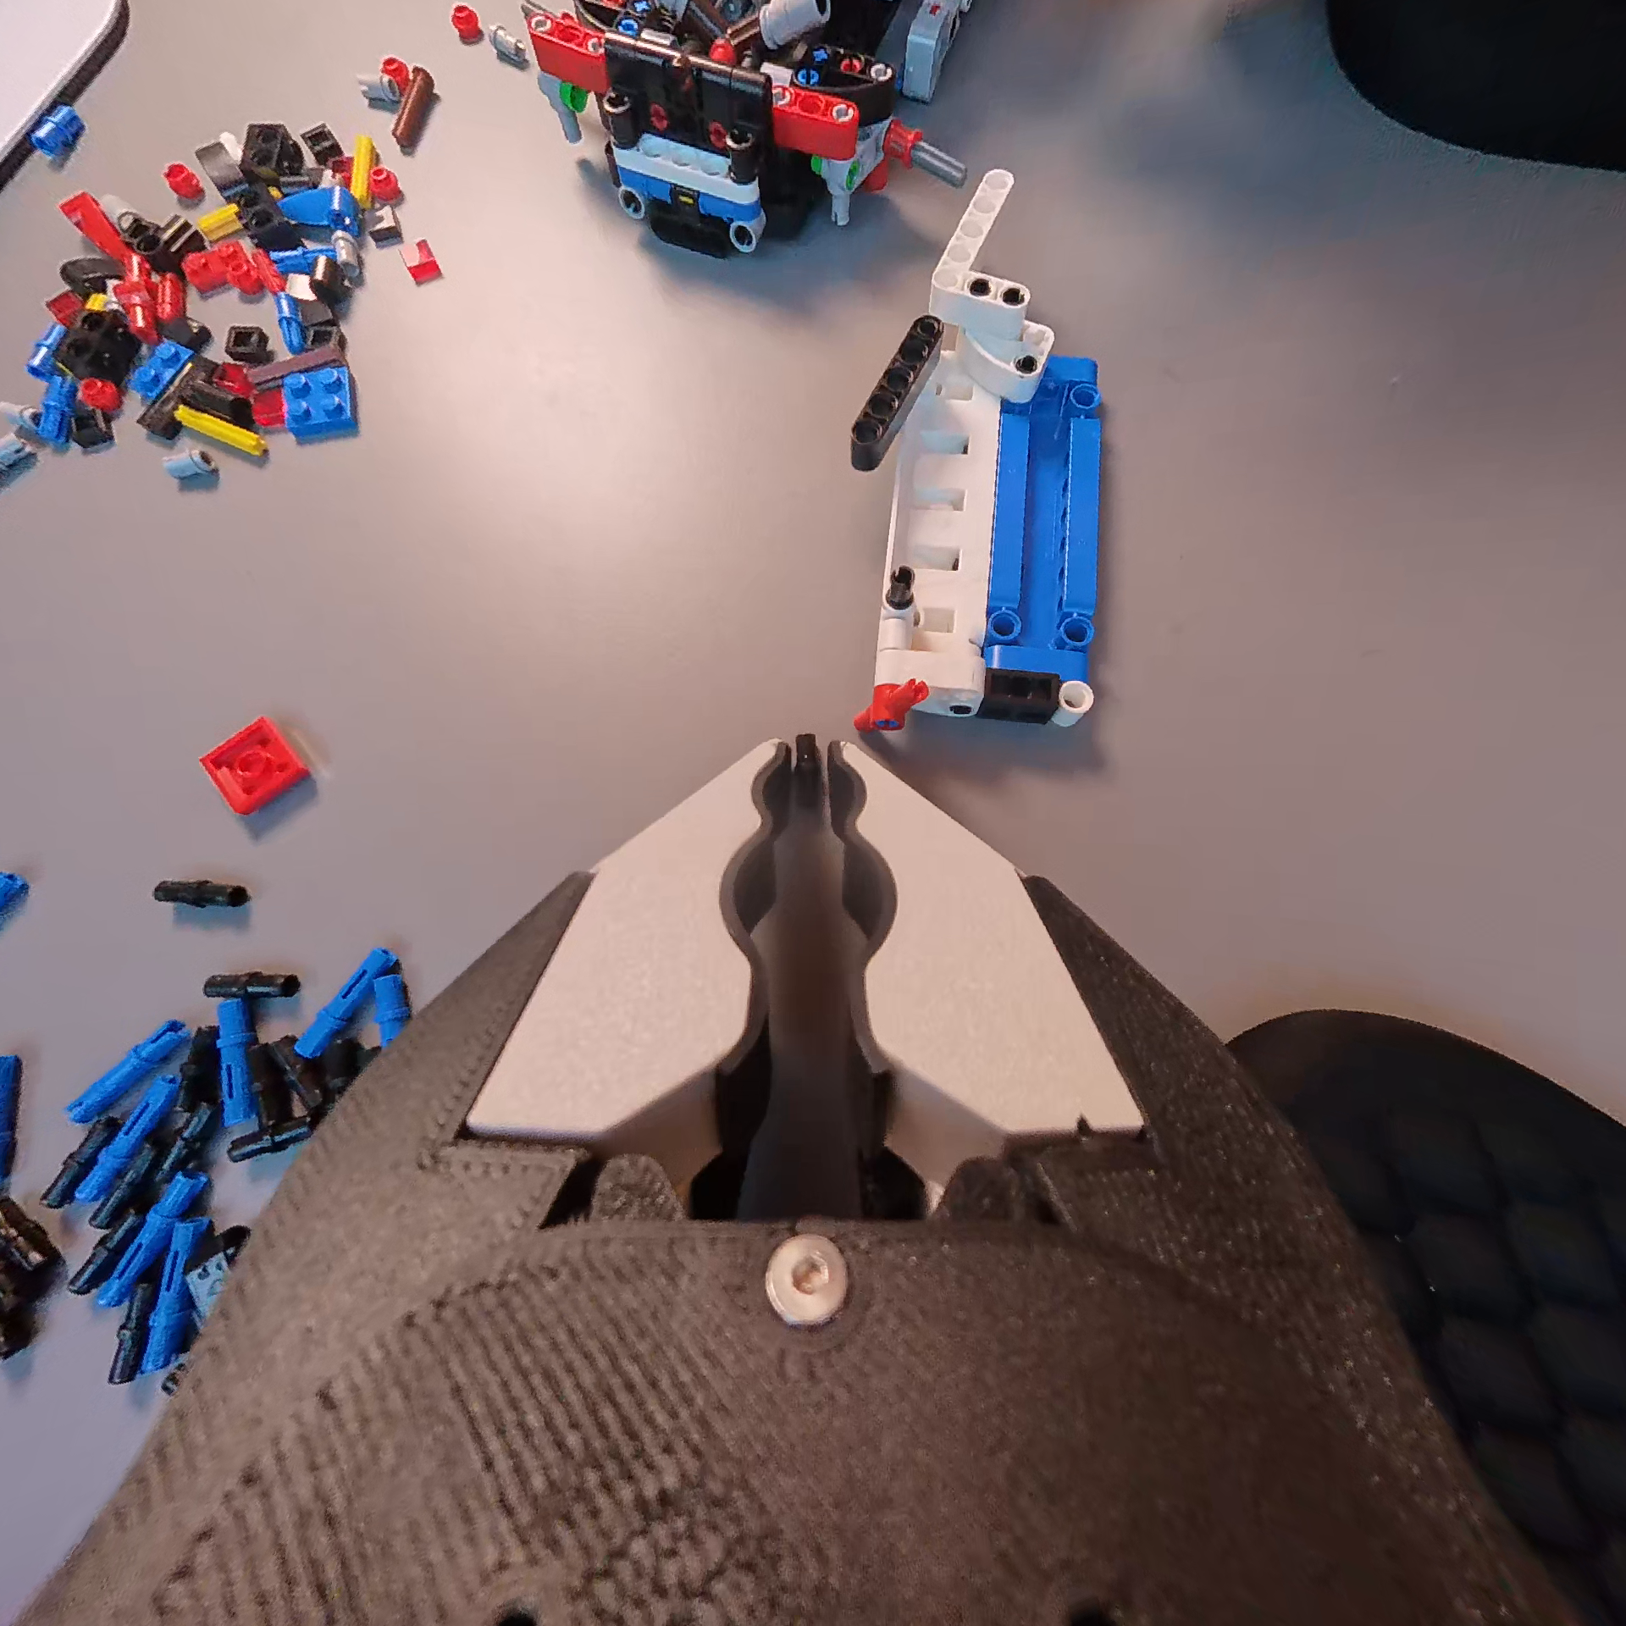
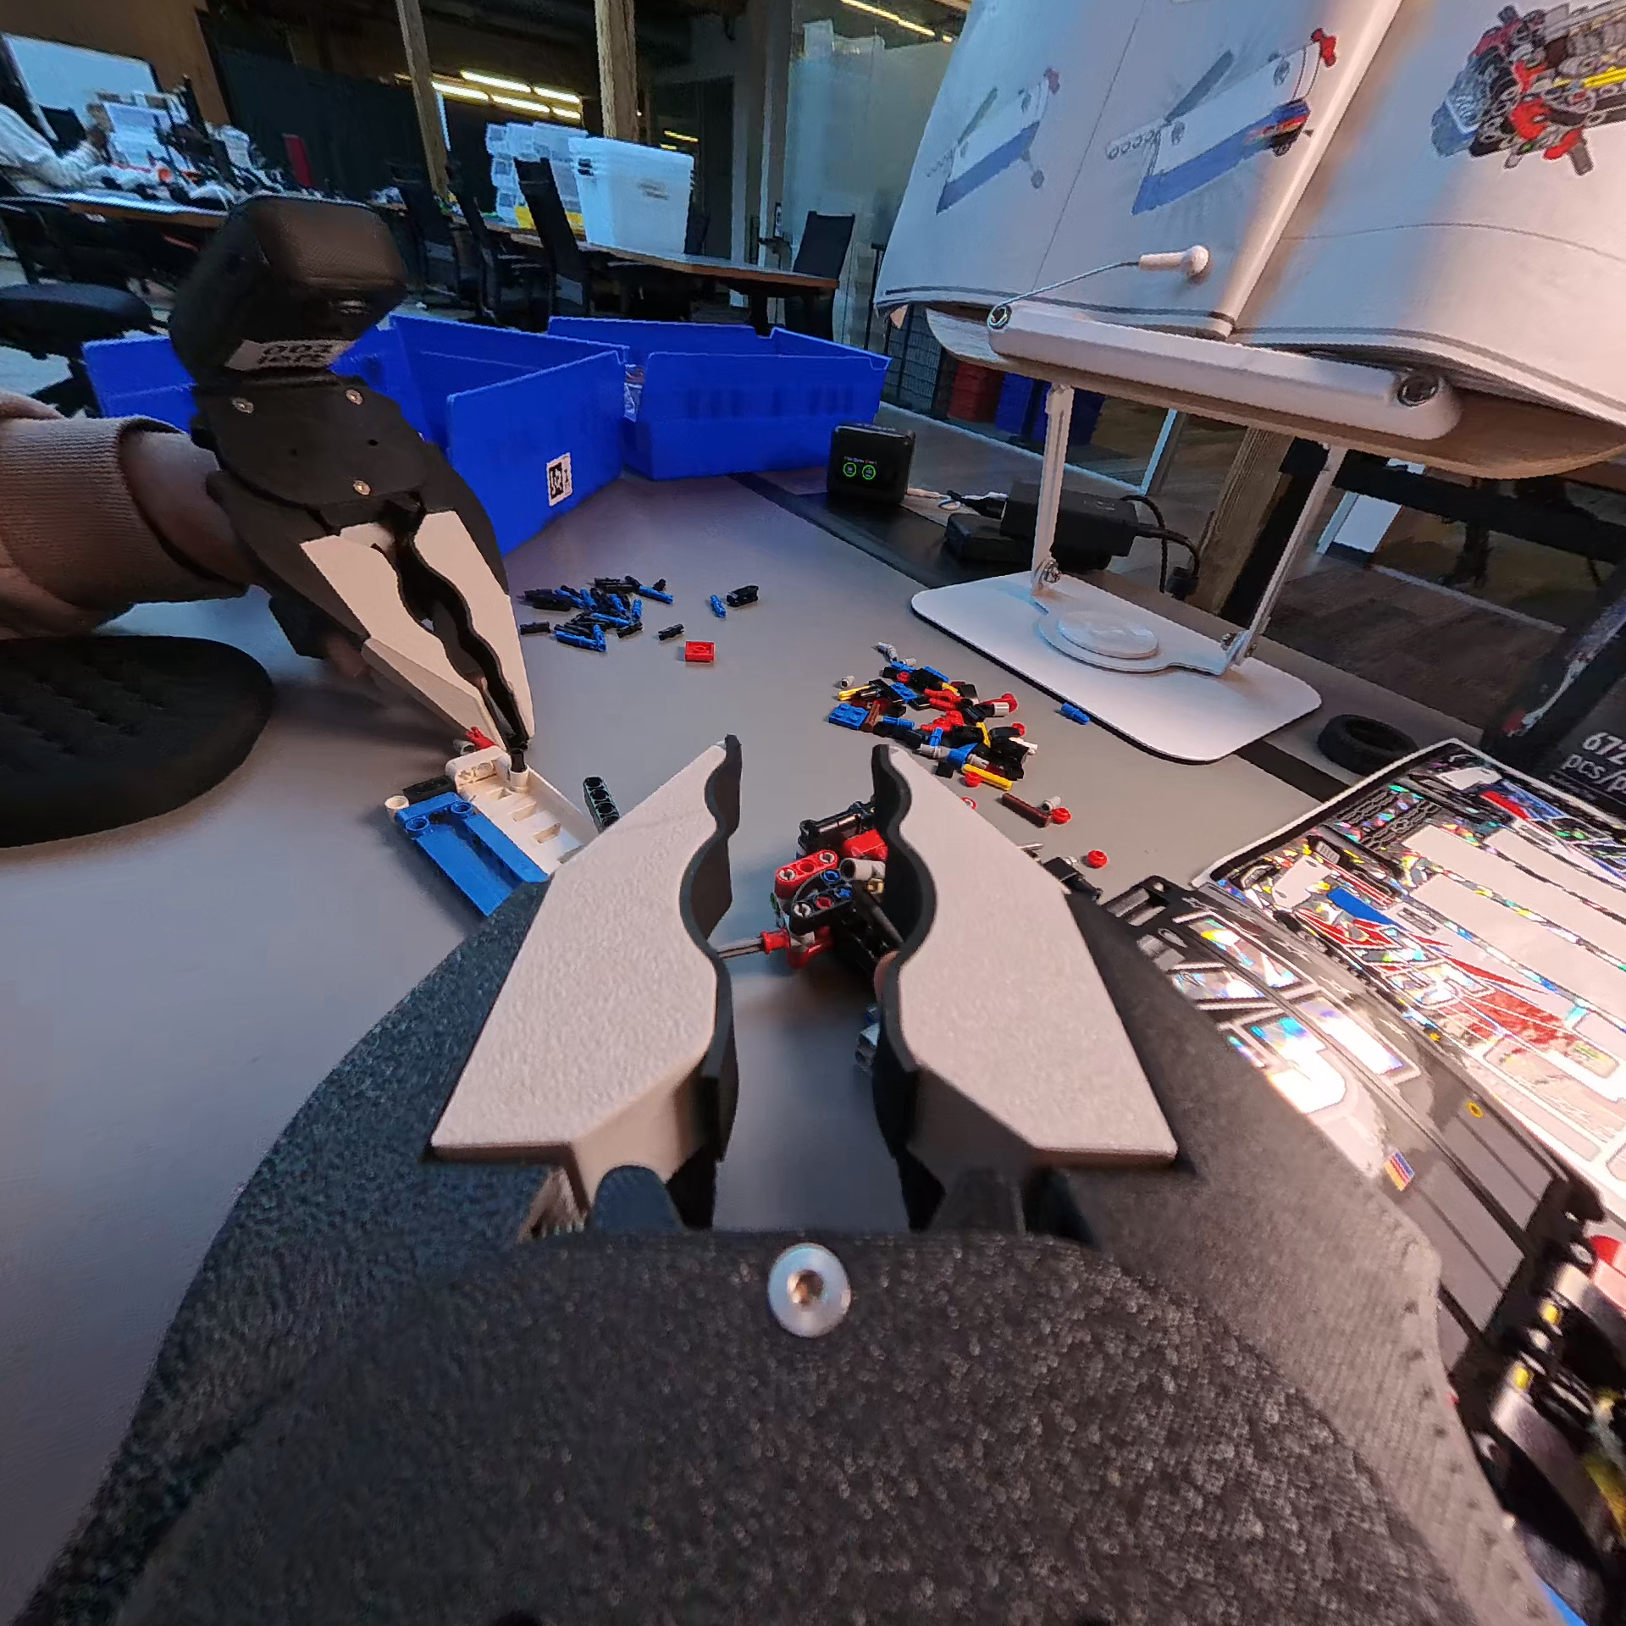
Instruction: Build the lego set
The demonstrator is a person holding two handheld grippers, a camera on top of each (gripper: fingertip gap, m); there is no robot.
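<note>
L gripper [image 1: 805, 748], grey table [image 1: 572, 572], maybe office.

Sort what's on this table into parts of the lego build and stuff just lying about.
Build:
left gripper, shut on a black pin
white-and-blue panel assembly
red-and-black chassis
loose brick pile
blue and black pins
instruction booklet

Lying about:
blue bins
black charger
small tyre

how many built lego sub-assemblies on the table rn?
2: the black-and-red chassis at the far edge, and the white-and-blue panel lying just ahead of the left gripper. Others could be out of frame.
</note>
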